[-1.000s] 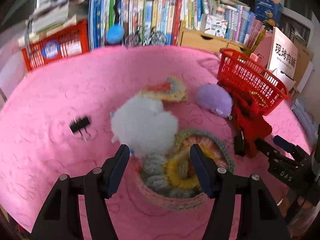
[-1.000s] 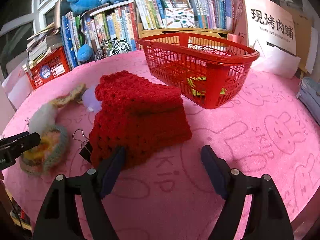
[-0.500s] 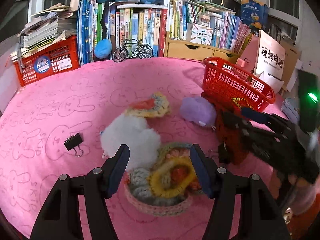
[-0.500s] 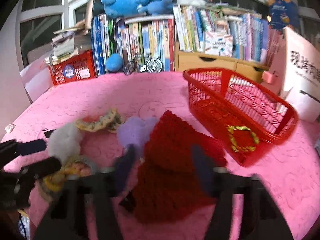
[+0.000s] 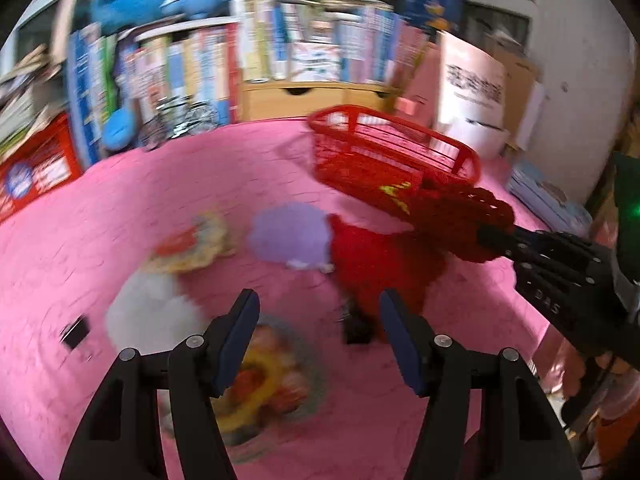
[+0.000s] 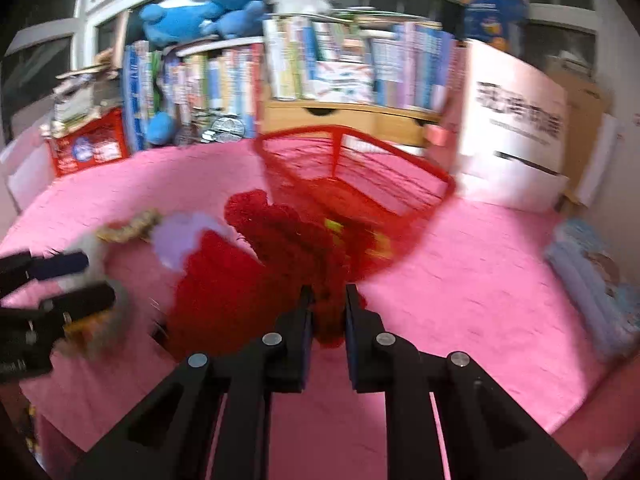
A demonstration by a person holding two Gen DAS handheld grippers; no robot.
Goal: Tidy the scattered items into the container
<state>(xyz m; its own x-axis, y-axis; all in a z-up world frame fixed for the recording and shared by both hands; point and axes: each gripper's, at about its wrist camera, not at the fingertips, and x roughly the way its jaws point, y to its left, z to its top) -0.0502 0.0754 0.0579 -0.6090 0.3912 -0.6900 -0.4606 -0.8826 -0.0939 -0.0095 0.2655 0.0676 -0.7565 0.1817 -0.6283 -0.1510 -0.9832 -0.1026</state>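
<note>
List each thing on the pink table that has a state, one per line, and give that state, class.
right gripper: shut on the red knitted piece.
red knitted piece: pinched at one edge, partly lifted.
left gripper: open, empty.
red basket: upright, a yellow item inside.
purple plush: lying on the table.
white plush: lying on the table.
binder clip: lying on the table.
</note>
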